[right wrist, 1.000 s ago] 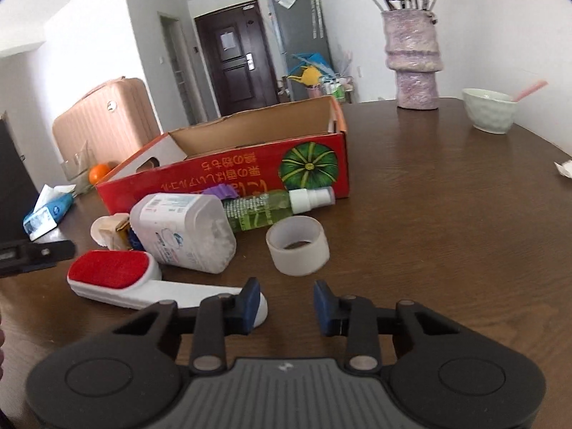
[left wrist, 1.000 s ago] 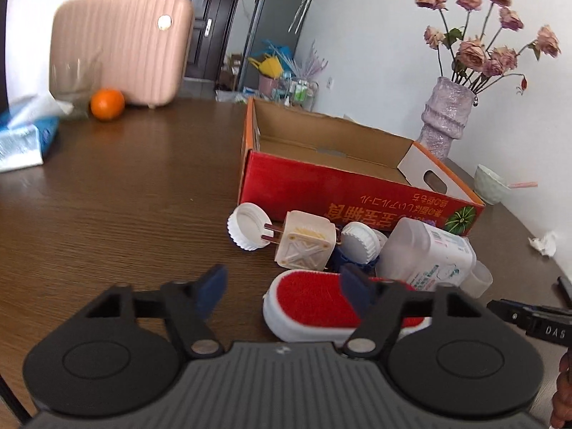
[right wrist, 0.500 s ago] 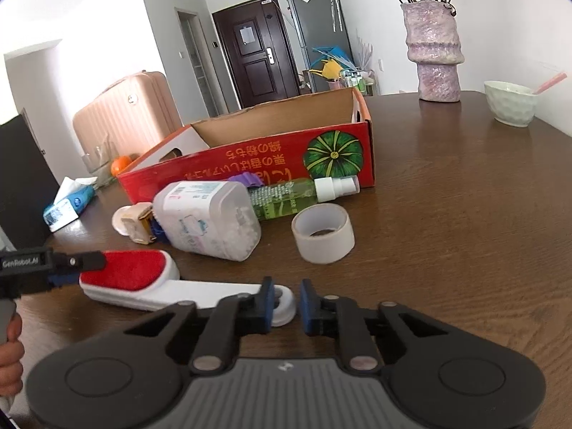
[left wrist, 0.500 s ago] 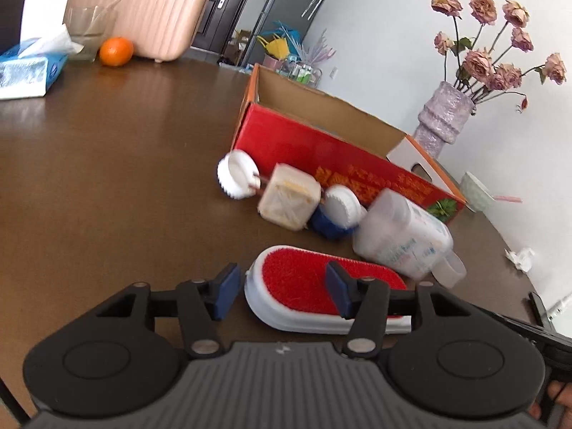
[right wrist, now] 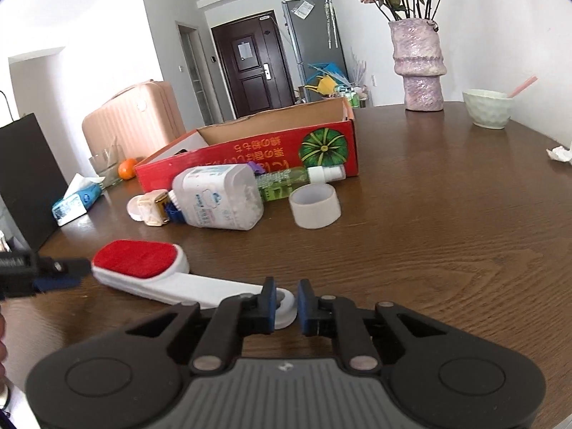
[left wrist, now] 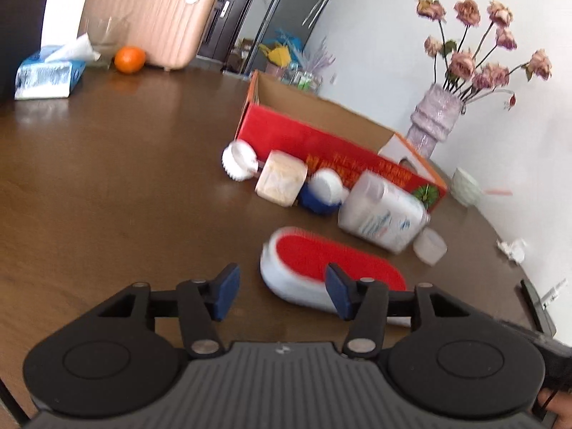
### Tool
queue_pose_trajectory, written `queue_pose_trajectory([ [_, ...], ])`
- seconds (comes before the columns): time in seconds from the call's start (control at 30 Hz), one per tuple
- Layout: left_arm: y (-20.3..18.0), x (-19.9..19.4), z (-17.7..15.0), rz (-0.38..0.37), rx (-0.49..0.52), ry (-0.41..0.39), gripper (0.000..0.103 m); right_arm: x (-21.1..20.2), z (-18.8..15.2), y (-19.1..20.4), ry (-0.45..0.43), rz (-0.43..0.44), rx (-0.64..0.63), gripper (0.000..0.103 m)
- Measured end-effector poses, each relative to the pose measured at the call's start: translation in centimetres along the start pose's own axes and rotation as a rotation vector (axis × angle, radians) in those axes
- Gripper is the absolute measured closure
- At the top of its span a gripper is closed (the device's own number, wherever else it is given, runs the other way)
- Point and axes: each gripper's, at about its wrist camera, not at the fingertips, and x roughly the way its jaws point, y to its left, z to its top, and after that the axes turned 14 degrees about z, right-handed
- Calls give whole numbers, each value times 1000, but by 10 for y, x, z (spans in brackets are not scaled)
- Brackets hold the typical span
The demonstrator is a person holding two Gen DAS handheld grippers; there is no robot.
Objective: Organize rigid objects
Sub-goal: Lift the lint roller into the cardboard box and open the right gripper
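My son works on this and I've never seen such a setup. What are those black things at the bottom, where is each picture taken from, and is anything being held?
There is no robot: a person holds a two-finger gripper in each hand, and each carries a camera looking forward along its fingers. So one picture is from the left gripper, the other from the right gripper.

On the brown table lie a red box, a white bottle, a tape roll and a lint brush with a red pad.

The right gripper's fingers are closed in on the end of the brush's handle, apparently gripping it. The left gripper is open beside the brush's head, holding nothing.
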Motion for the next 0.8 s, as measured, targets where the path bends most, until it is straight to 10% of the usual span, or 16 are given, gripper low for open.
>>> queue_pose_trajectory([
  [0.53,-5,9,1,-60,-53,9,58,-6,11,-5,-65,4,47,92],
  [0.8,-30,21,74,-116,-38,-131,58,5,87,-12,-200,20,-14,92],
])
